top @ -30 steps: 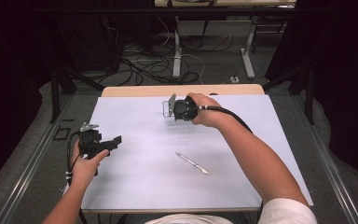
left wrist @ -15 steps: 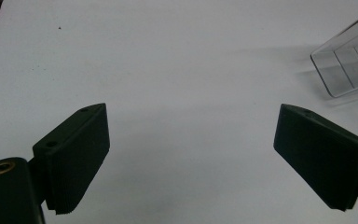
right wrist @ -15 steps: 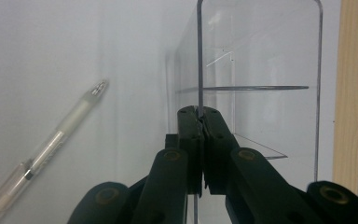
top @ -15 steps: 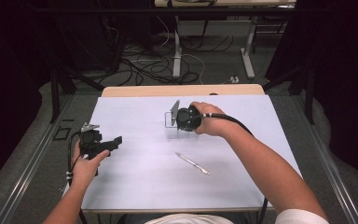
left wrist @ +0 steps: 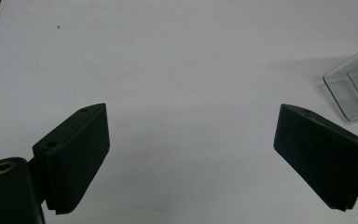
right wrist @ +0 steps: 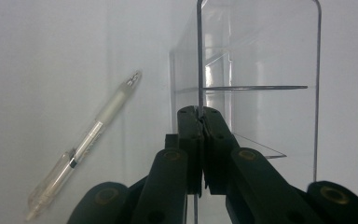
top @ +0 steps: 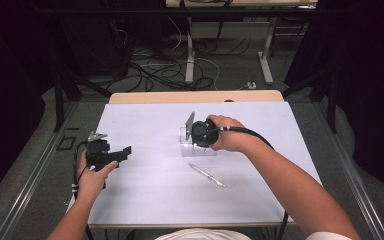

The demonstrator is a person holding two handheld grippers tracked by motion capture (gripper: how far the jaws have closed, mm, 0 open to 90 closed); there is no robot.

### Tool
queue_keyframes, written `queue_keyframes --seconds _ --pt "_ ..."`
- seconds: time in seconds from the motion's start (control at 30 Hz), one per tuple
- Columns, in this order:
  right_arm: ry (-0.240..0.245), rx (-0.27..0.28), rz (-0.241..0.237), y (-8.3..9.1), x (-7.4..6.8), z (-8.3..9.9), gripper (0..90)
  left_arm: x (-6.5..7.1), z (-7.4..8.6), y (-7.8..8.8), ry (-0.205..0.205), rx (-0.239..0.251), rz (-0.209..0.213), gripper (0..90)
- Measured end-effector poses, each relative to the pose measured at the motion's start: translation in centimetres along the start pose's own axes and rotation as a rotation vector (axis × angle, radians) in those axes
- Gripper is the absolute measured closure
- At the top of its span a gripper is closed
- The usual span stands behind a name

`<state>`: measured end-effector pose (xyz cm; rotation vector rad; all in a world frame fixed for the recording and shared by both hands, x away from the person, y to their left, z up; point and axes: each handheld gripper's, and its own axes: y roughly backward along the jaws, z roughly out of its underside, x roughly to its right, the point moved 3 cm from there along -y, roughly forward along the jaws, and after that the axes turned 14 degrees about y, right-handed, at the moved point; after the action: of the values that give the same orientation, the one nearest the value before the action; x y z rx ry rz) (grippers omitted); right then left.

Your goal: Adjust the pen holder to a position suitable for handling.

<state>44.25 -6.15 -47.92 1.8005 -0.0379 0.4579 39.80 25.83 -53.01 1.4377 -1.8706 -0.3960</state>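
A clear acrylic holder (top: 196, 146) with inner dividers stands near the middle of the white table (top: 155, 200). My right gripper (top: 196, 135) is shut on its thin upright wall. In the right gripper view the jaws (right wrist: 200, 114) pinch the edge of the clear holder (right wrist: 256, 70), whose compartments look empty. A clear pen (top: 206, 175) lies flat on the table just in front of the holder, and in the right gripper view the pen (right wrist: 86, 142) is left of the jaws. My left gripper (top: 124, 150) rests open at the table's left side, its jaws (left wrist: 191, 121) wide apart over bare table.
A corner of the clear holder (left wrist: 354, 88) lies at the right edge of the left gripper view. A wooden strip (top: 195, 96) borders the table's far edge. Beyond it stand desk legs and loose cables (top: 180, 70) on the floor. Dark curtains close off both sides.
My right gripper has slid the clear holder to the right and a little nearer to the person. The left gripper and the pen have stayed where they were.
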Motion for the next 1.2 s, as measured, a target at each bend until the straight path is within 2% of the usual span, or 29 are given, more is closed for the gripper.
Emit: queue_keyframes --seconds 0.17,0.33,0.53,0.7,0.77,1.0,1.07,1.17,1.2 --pt "-0.003 0.003 0.004 -0.1 0.2 0.0 87.8 0.0 0.0 0.0 0.0 0.0 0.0 10.5" --pt "-0.042 0.016 0.015 -0.4 0.7 0.2 86.8 0.0 0.0 0.0 0.003 0.001 -0.001 10.5" --pt "-0.047 0.026 0.024 -0.5 1.0 0.4 85.9 0.0 0.0 0.0 0.0 0.001 -0.001 10.5" --pt "-0.122 0.045 0.017 -0.6 1.0 0.5 85.0 0.0 0.0 0.0 -0.004 -0.002 -0.001 10.5" --pt "-0.12 0.047 0.02 -0.6 1.0 0.5 84.2 0.0 0.0 0.0 -0.005 -0.001 -0.001 10.5" --pt "-0.175 0.079 0.06 0.0 1.1 0.7 73.4 0.0 0.0 0.0 -0.006 -0.004 -0.002 10.5" --pt "-0.21 0.088 0.066 0.3 1.0 0.6 66.8 0.0 0.0 0.0 -0.005 -0.003 -0.002 10.5" --pt "-0.224 0.093 0.081 0.6 0.9 0.6 63.3 0.0 0.0 0.0 -0.005 -0.001 -0.001 10.5" --pt "-0.245 0.1 0.085 0.8 0.8 0.6 59.9 0.0 0.0 0.0 -0.005 0.0 -0.001 10.5"
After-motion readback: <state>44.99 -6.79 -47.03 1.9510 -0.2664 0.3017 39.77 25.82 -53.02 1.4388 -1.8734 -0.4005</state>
